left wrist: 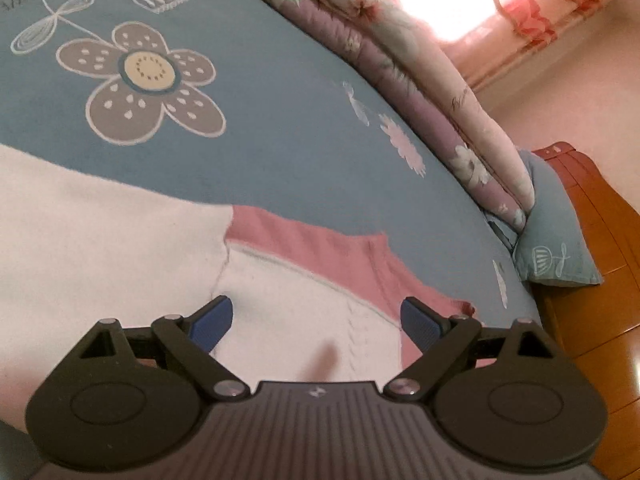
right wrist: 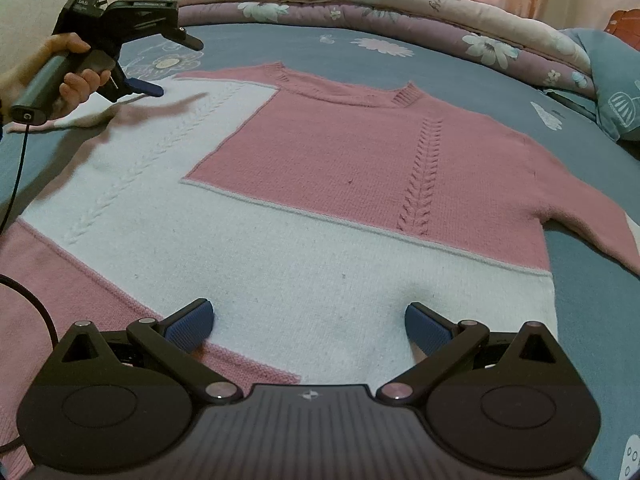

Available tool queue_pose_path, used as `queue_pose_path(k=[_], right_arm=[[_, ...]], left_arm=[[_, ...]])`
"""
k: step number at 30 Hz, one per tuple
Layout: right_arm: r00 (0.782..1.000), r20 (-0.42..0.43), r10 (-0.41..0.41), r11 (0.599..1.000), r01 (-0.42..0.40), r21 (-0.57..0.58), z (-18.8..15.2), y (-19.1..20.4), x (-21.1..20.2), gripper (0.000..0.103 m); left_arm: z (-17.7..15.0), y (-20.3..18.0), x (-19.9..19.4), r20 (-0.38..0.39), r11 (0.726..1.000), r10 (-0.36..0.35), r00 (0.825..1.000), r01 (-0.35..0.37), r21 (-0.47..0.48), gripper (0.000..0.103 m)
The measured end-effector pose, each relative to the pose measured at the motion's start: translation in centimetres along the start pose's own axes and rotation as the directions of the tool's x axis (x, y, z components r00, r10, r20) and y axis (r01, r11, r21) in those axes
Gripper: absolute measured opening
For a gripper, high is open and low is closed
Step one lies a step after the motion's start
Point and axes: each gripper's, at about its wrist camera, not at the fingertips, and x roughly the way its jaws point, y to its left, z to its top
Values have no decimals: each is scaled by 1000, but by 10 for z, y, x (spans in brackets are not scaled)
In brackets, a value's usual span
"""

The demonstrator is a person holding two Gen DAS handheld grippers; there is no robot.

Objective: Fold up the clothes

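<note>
Two grippers hover over a pink-and-white sweater [right wrist: 320, 184] spread flat on a bed [right wrist: 248, 42], front up, laid out, it seems, for folding. The right gripper [right wrist: 308, 326] hangs over the white hem band just ahead of it, jaws wide apart and empty, pads clear of the knit. The left gripper [left wrist: 316, 320], also wide open and holding nothing, points at the shoulder seam directly beneath its fingers, likely placed to take that sleeve [right wrist: 132, 128] first.

Only the right wrist view shows the whole sweater, the far sleeve trailing off to its right, and the hand [right wrist: 68, 76] gripping the left tool. Only the left wrist view shows the sheet's large flower print [left wrist: 148, 84], the pillow [left wrist: 556, 240] and the wooden bed frame [left wrist: 600, 280] beyond its right finger.
</note>
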Motion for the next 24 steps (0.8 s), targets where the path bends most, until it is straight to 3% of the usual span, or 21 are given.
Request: queue_pose_path(k=[4, 8, 12, 18, 22, 24], right_arm=[[1000, -6, 0, 1000, 0, -1, 0, 0, -1, 103], [1000, -7, -2, 1000, 3, 1, 1, 1, -1, 103], [1000, -5, -5, 1000, 5, 1, 0, 2, 0, 103], [1000, -5, -5, 1000, 5, 0, 1, 1, 0, 103], [1000, -5, -8, 1000, 8, 0, 1, 2, 0, 103], [1000, -4, -9, 1000, 9, 0, 1, 3, 0, 103]], left_arm=[[-7, -12, -15, -2, 999, 27, 1000, -26, 22, 91], [-34, -32, -30, -72, 993, -41, 997, 49, 112, 91], [-59, -28, -31, -62, 984, 12, 998, -1, 176, 91], [-59, 12, -46, -17, 993, -114, 993, 114, -24, 91], [-56, 8, -58, 22, 992, -128, 992, 128, -6, 92], [-57, 13, -52, 2, 994, -110, 994, 110, -8, 92]])
